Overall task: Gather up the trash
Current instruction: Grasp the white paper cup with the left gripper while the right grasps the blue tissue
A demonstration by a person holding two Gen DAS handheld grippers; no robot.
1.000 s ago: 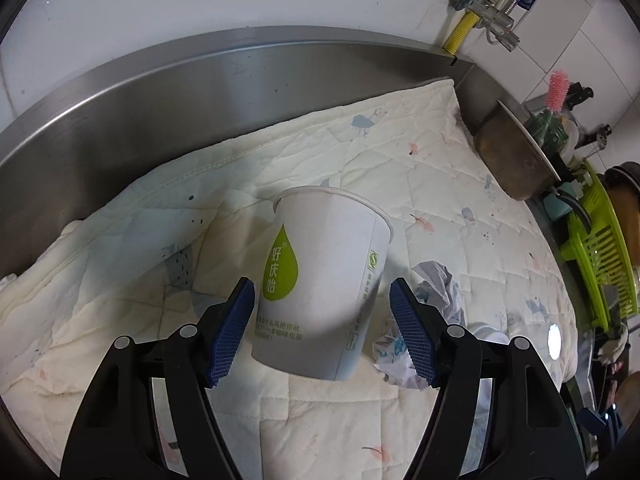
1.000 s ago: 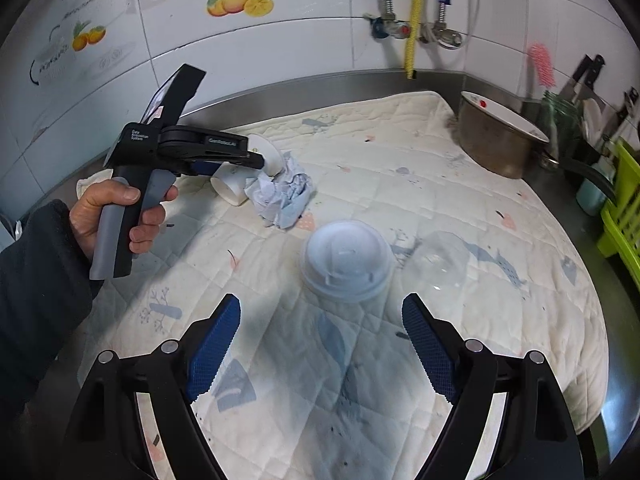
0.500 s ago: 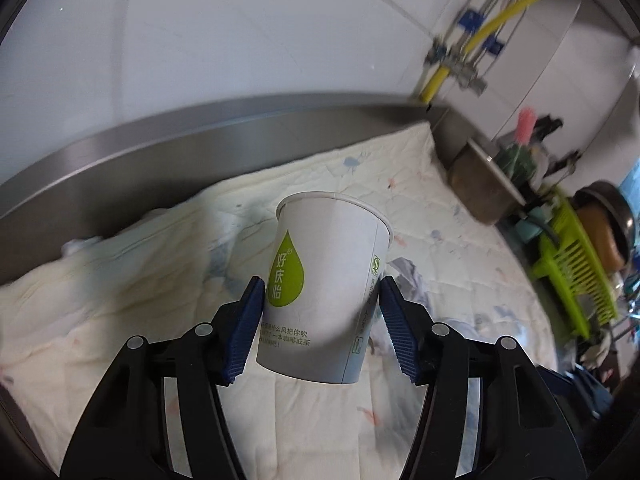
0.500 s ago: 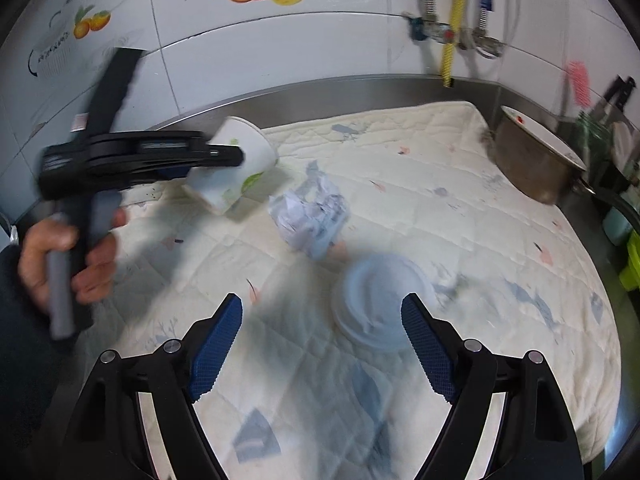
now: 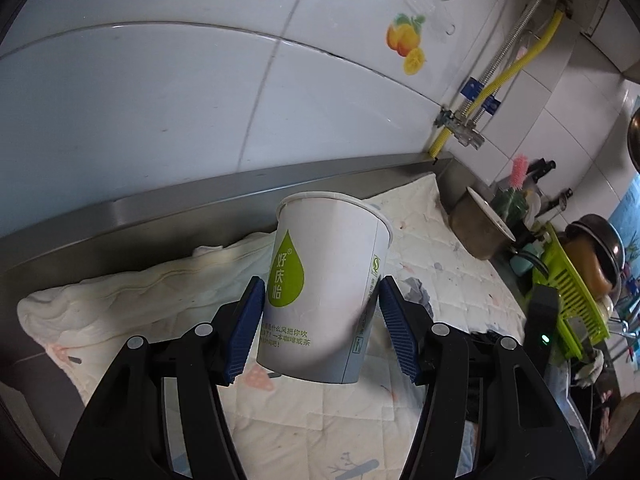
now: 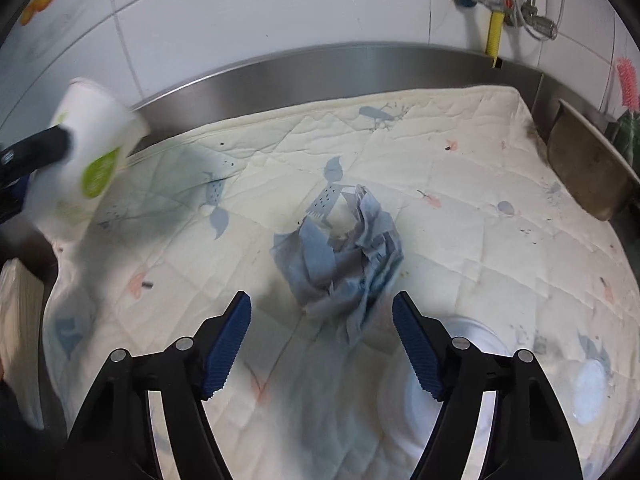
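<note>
Shiny steel runs along the back of the counter [image 6: 360, 60], under white wall tiles. A big cream quilted cloth [image 6: 460, 160] with little blue and pink pictures covers the counter top. That is the biggest thing here. At the far right end sits a metal bowl [image 6: 588, 172], and past it a green dish rack [image 5: 576, 292] full of kitchen things.

Next in size is the paper cup [image 5: 326, 292]. It is white with a green drop on its side. The left gripper [image 5: 322, 328] has its two blue pads pressed on the cup's sides, so it is clamped on the cup. The cup is up in the air, off the cloth, with its open top up and tipped a bit.

A white plastic lid [image 6: 440, 392] lies flat on the cloth, partly hidden behind the right gripper's finger.

Smaller is the crumpled ball of paper [image 6: 344, 256]. It lies on the cloth, in the middle. The right gripper [image 6: 322, 344] is just in front of it with its pads wide apart, holding nothing.

So I think one piece of trash is picked up, and the paper ball and the lid are left. No bin shows, so I cannot tell where the cup will go.
</note>
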